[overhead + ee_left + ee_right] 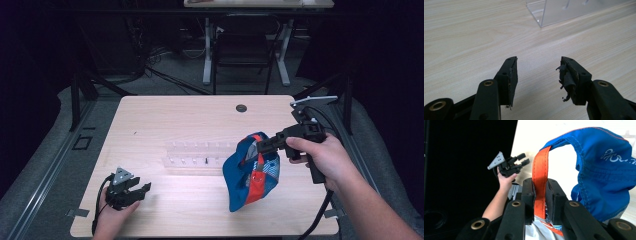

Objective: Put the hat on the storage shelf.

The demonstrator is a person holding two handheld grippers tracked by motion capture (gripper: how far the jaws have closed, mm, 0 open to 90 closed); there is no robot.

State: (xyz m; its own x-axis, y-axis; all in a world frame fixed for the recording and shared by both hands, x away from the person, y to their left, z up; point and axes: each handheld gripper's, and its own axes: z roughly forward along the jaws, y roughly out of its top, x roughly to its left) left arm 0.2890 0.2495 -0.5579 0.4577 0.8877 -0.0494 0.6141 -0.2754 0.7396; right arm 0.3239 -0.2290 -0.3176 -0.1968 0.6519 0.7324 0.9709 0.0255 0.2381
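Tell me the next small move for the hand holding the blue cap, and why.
Probably carry the blue cap left toward the clear acrylic rack. The right gripper is clamped on its orange strap with the cap hanging above the table, while the left gripper rests open and empty near the front edge.

Right gripper (540, 192) jaws clamp the orange strap (541, 170) — blue cap (604, 170) hangs beside; left gripper (510, 165) beyond.

A light wood table (165, 115) is standing on grey carpet (45, 165) in a dim room, with black walls fading into shadow. Behind it, a white-legged desk (207, 50) and tangled cables (150, 55) are sitting in the gloom.
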